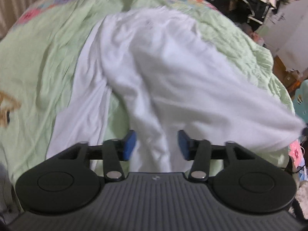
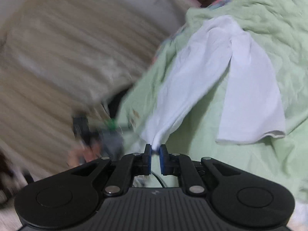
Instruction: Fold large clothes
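A large white garment point(image 1: 154, 67) lies spread and rumpled on a light green bedspread point(image 1: 38, 57). My left gripper point(image 1: 156, 144) is open, its blue pads either side of a fold of the white cloth, close above it. In the right wrist view the white garment point(image 2: 221, 73) stretches from the bed towards me. My right gripper point(image 2: 155, 151) is shut on a pinched corner of it and holds that corner lifted off the bedspread point(image 2: 269, 19). One loose hem lies flat at the right. Both views are motion-blurred.
A beige curtain point(image 2: 57, 57) hangs left of the bed edge. Dark clothes and bags point(image 1: 240, 3) pile up behind the bed at the right, with white furniture point(image 1: 288, 28) beside them. A patterned quilt edge point(image 1: 296, 150) shows at the right.
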`<action>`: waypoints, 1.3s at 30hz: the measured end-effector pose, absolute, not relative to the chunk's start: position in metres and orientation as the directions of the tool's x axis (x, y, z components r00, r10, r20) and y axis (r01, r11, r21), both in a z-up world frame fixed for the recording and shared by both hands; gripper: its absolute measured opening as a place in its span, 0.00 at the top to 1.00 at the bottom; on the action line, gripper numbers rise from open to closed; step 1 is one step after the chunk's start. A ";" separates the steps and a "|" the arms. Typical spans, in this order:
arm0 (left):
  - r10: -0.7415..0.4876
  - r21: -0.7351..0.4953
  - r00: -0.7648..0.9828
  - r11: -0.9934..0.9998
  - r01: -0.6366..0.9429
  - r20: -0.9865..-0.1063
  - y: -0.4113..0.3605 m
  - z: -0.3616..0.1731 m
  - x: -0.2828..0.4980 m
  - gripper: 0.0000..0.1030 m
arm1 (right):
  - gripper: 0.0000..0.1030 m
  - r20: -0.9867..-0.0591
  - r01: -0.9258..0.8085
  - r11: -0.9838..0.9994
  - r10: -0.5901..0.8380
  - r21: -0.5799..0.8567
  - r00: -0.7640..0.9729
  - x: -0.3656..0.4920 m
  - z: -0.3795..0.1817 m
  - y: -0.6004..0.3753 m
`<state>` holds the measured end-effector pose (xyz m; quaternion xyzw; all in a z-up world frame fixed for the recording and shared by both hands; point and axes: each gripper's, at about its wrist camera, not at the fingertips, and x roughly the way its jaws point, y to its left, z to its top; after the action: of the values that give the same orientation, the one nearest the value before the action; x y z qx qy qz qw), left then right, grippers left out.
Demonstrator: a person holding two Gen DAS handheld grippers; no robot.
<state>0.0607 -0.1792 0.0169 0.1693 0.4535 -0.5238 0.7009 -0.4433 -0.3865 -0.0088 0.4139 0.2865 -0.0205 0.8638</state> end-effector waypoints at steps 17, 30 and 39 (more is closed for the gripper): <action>-0.572 -0.176 -0.040 0.186 0.967 -0.819 -0.296 0.029 -0.011 0.19 | 0.34 -0.618 0.376 0.817 -0.031 0.437 0.786 -0.400 -0.046 -0.390; -0.540 -0.262 0.018 0.436 0.861 -0.841 -0.239 0.005 0.043 0.19 | 0.92 -0.440 0.363 0.469 0.063 0.805 0.896 -0.411 -0.089 -0.492; -0.574 -0.283 0.063 0.494 0.822 -0.817 -0.215 0.014 0.068 0.15 | 0.92 -0.118 0.137 0.405 -0.071 0.904 0.990 -0.411 0.024 -0.570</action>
<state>0.0678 -0.2154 0.0137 0.1290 0.4815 -0.4864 0.7176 -0.4114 -0.5696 0.0236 0.5419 0.0303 -0.0620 0.8376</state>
